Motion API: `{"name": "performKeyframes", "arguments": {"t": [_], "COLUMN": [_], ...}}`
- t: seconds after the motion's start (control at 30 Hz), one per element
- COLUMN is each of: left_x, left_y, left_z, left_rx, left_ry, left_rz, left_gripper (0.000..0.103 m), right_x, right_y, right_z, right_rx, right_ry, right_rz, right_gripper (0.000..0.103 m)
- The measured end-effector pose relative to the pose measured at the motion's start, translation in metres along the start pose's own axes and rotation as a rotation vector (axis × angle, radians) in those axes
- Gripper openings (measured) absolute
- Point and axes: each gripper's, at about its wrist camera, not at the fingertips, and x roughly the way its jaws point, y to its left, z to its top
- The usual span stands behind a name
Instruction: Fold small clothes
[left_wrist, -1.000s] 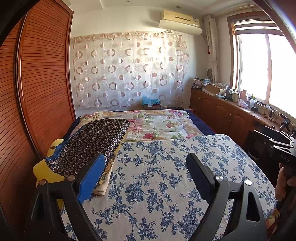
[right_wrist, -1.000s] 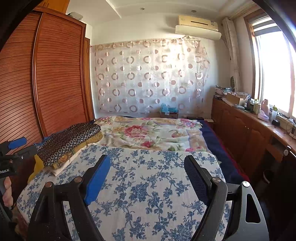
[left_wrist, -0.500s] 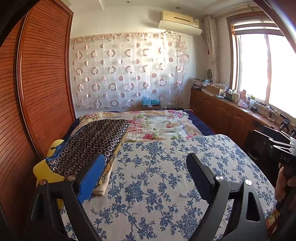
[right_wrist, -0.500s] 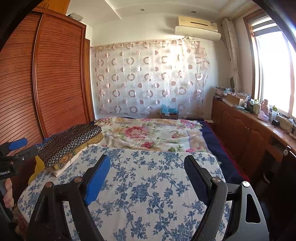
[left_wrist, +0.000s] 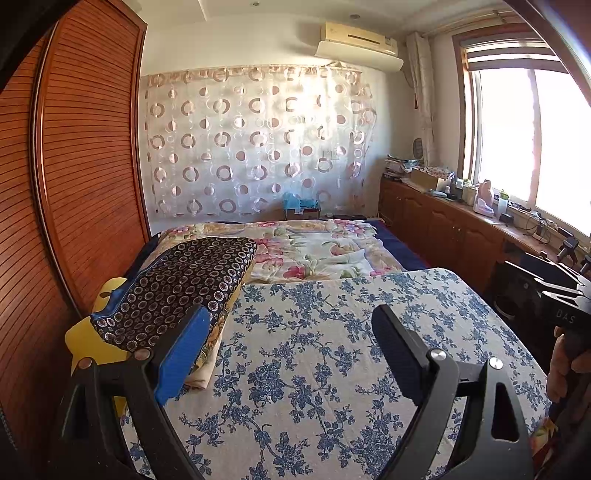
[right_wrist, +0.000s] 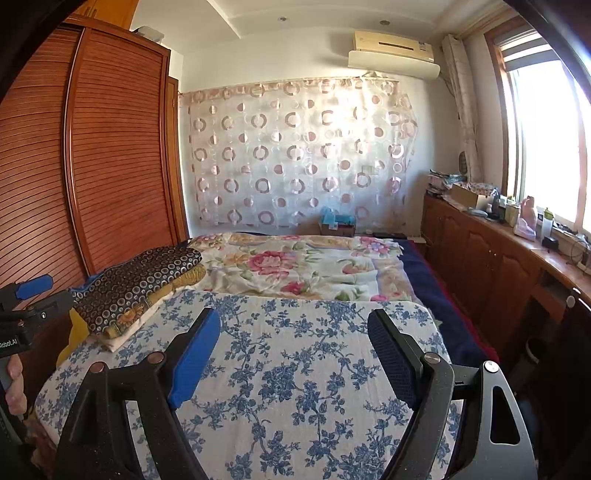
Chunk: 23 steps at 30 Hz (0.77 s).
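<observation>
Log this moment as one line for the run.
left gripper: open, empty | right gripper: open, empty | folded clothes pile: left of blue-floral surface, untouched

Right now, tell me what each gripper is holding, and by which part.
Nothing is held. The left gripper and the right gripper both stand open above the blue-flowered cloth, with no clothing between their fingers.

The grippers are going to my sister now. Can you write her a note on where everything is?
Left gripper: open, holding nothing, above the blue-flowered cloth.
Right gripper: open, holding nothing, above the same cloth.
The clothes: a stack topped by a dark circle-patterned piece sits at the cloth's left edge, beside the wardrobe.
Done: that stack looks folded.
Left: no garment lies spread out yet; whether more wait cannot be seen.
</observation>
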Motion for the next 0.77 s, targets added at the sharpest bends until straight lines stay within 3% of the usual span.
{"name": "performKeyframes", "arguments": {"t": [0.77], "left_x": [-0.0019], "left_y": [-0.0012], "left_z": [0.001], "left_rx": [0.001], "left_ry": [-0.001], "left_rz": [0.001], "left_gripper": [0.09], "right_x": [0.0019], "right_y": [-0.0031], "right_z": [0.001], "right_rx": [0.007], "right_ry": [-0.003], "right_rz": [0.003], "right_gripper": [0.083]}}
